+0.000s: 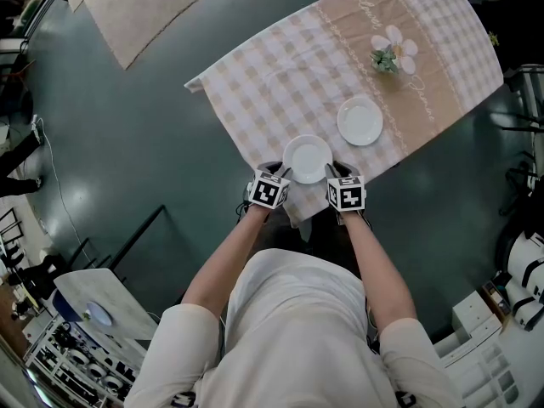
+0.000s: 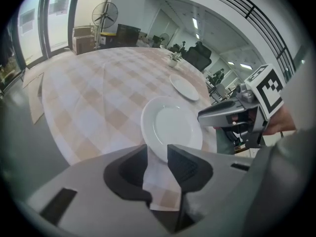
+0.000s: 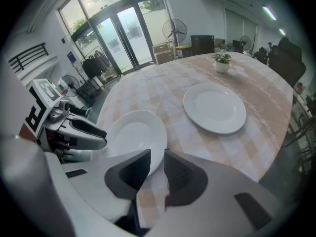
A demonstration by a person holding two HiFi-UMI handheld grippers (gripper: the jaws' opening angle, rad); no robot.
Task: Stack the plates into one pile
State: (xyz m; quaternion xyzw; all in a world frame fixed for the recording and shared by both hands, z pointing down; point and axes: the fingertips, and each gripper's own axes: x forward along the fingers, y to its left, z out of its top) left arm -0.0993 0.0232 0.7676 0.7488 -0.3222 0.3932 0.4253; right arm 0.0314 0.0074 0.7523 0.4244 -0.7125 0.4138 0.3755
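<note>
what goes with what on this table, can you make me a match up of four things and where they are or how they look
1 near plate
2 far plate
3 plant
4 tablecloth

a checked beige and white
b at the far end of the table
c between the left gripper and the right gripper
d lying alone, further in from the edge

Pairs: 1-c, 2-d, 3-b, 4-a

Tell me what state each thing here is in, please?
Near plate: flat on the tablecloth, at its edge, unstacked.
Far plate: flat, alone.
Left gripper: jaws apart around the near plate's rim, not pinching.
Right gripper: jaws apart around the same rim.
Potted plant: upright.
</note>
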